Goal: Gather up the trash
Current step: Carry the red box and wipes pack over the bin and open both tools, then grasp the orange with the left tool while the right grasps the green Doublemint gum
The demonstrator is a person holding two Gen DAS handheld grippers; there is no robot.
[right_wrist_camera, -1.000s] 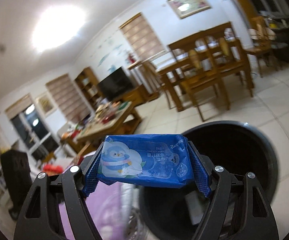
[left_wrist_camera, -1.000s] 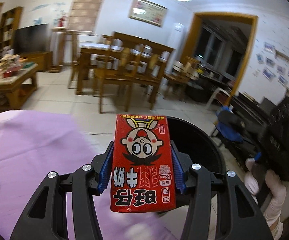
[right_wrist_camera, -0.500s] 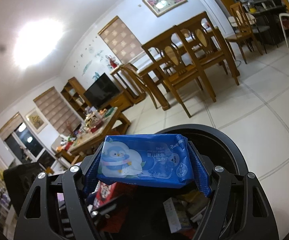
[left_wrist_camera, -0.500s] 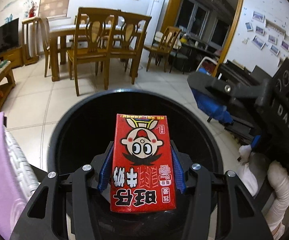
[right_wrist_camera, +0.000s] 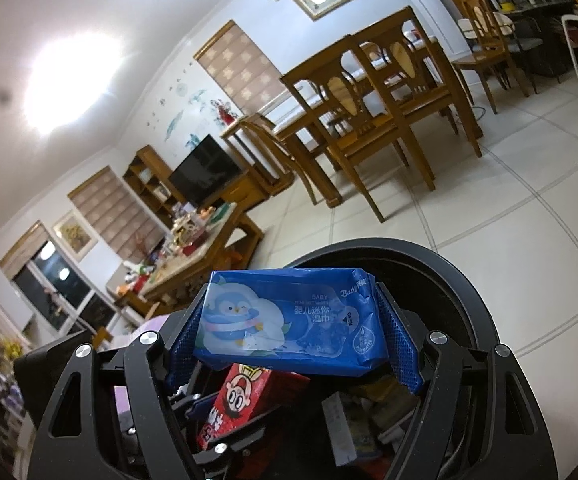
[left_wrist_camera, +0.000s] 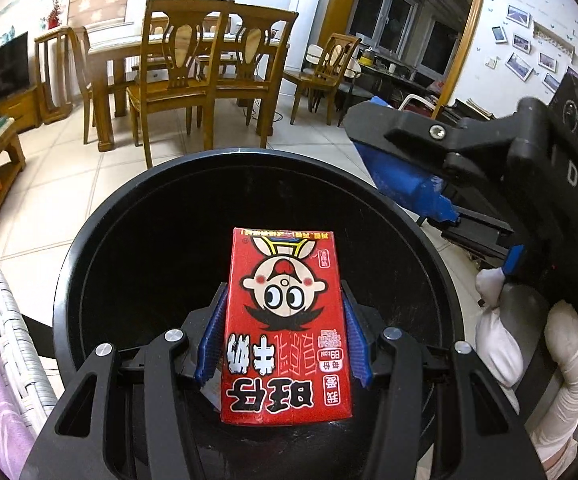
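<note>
L gripper [left_wrist_camera: 283, 340] is clamped on a red milk carton [left_wrist_camera: 285, 328], blue pads pressing both its sides, carton upside-down, held over the mouth of the black trash bin [left_wrist_camera: 89, 240]. R gripper [right_wrist_camera: 293, 328] is spread wide w/ a blue wet-wipes pack [right_wrist_camera: 291, 320] gripped end to end, also above the bin, near its rim. In the R view, carton shows below the pack; bin has other trash inside. A white-gloved hand [left_wrist_camera: 529, 344] holds the R gripper at far right. Dining chairs [left_wrist_camera: 205, 76] stand beyond the bin.
</note>
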